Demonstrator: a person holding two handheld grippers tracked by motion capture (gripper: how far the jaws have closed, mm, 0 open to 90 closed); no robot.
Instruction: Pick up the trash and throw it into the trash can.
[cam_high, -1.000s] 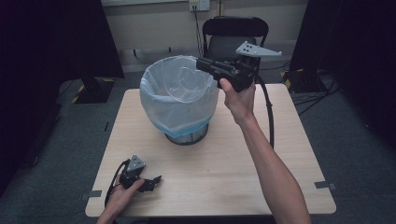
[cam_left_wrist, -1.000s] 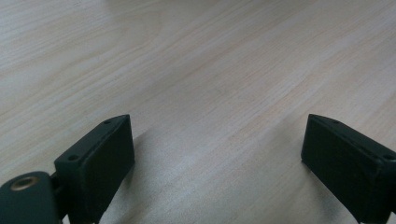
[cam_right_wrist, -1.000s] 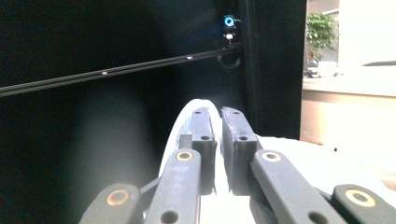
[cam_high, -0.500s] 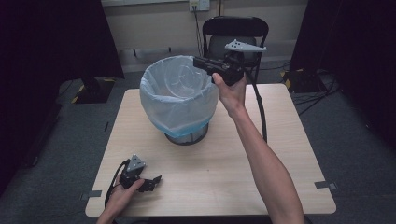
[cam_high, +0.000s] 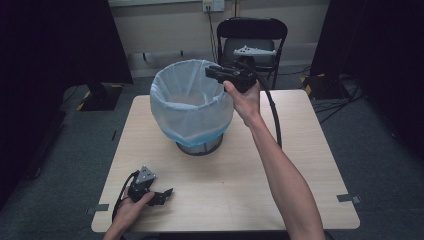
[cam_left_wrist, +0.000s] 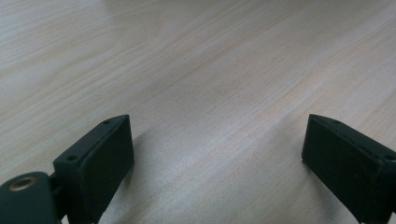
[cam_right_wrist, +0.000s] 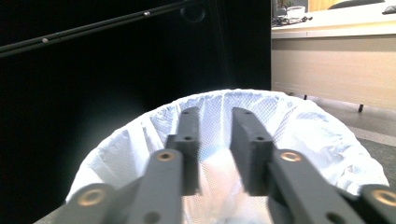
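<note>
1. Bin (cam_high: 192, 112) stands upper centre of the high view, on the tabletop (cam_high: 300, 165), lined with a white bag (cam_high: 190, 95) folded down over the rim; a blue band shows at the bag's lower edge and a dark mesh base below it

2. Right gripper (cam_high: 216, 73) is held in the air at the bin's right rim, upper centre of the frame, jaws pointing left over the opening. In the right gripper view the right gripper (cam_right_wrist: 215, 149) has its jaws drawn near to each other with a narrow gap left; whether any bag film is pinched between them I cannot tell

3. Left gripper (cam_high: 162, 195) rests low on the tabletop at lower left of the high view, well apart from the bin. In the left gripper view the jaws stand wide apart over bare wood (cam_left_wrist: 201, 84), nothing between them

4. Handling, judged: the bag is thin film, very light, limp, likely slippery and easy to tear; it will crumple rather than hold shape. Best hold looks to be the doubled fold at the rim, pinched gently. The bin itself looks light and could slide or tip if the bag is pulled sideways

5. Views compared: the high view gives the layout, bin to grippers to tabletop edges, and the chair (cam_high: 252, 37) behind. The right gripper view gives the bag's woven-looking texture, its wrinkles and the jaw gap. The left gripper view gives the wood grain
</note>
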